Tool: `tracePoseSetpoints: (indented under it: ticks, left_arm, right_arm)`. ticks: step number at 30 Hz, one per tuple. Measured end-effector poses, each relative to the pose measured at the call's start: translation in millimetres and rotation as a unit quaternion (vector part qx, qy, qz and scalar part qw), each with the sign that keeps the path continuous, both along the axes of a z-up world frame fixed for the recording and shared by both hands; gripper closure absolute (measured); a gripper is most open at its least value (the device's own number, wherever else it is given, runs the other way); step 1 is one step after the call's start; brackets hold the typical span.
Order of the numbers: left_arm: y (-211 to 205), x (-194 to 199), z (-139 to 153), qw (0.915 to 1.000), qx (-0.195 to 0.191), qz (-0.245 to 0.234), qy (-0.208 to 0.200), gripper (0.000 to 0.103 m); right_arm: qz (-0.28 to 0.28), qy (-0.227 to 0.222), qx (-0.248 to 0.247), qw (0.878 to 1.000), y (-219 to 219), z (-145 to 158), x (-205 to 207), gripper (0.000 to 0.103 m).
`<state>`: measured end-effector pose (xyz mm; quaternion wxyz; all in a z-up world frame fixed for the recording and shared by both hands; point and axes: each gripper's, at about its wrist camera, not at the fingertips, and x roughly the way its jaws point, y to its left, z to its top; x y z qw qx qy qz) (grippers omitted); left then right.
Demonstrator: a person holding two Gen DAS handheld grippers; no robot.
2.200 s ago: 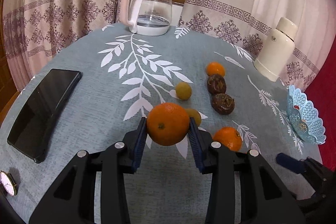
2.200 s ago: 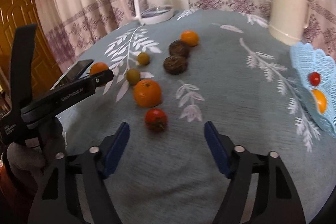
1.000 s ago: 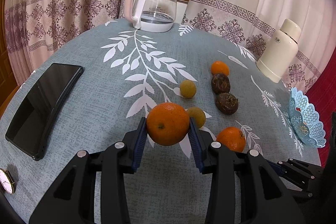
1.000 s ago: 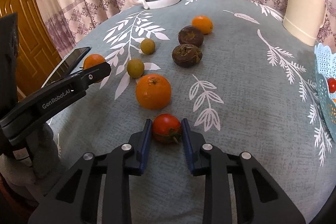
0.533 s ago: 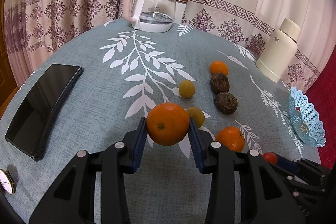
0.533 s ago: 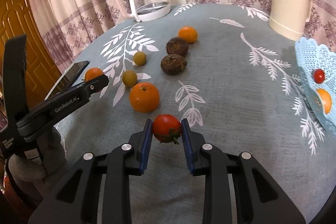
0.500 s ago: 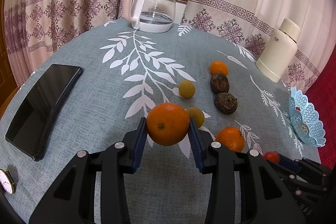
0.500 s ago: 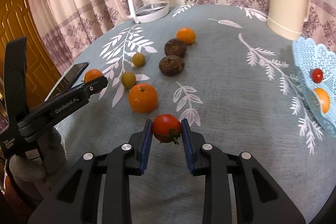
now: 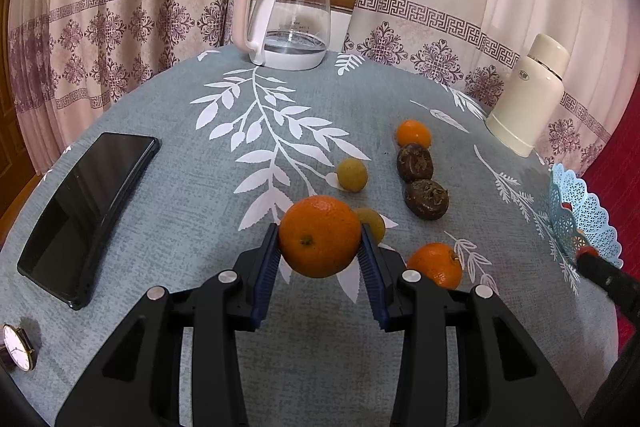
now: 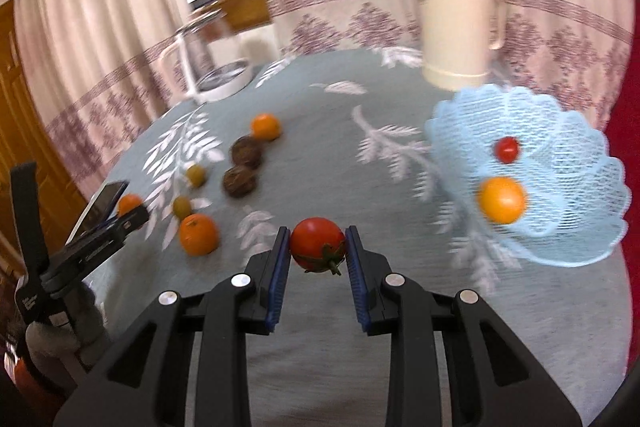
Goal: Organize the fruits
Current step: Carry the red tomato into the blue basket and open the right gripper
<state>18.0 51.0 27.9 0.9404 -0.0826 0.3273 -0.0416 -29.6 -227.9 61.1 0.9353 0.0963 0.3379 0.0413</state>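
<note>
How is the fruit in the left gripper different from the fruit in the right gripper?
The left gripper holds an orange; the right gripper holds a red tomato. The orange is larger and forces its jaws wider. The tomato has a green stalk; the orange shows only a small navel. Both are round, clamped and held off the table.

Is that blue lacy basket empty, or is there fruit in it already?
Not empty. The blue basket already holds a small red tomato and an orange fruit.
</note>
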Motion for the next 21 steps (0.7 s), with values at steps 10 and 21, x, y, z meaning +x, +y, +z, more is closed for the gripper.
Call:
tracePoseSetpoints:
  ticks: [10,21]
  left_arm:
    - [-8,-6,5,1.0,0.008,-0.005,0.0,0.063]
    - [-30,-15,19,0.9994,0.013,-0.031,-0.012,0.063]
  right_arm:
    - [-0.1,-0.03,0.003,0.995,-73,16,-14,0.075]
    - [-0.168,-0.017,0.009,0.986,-129,2,-9,0.075]
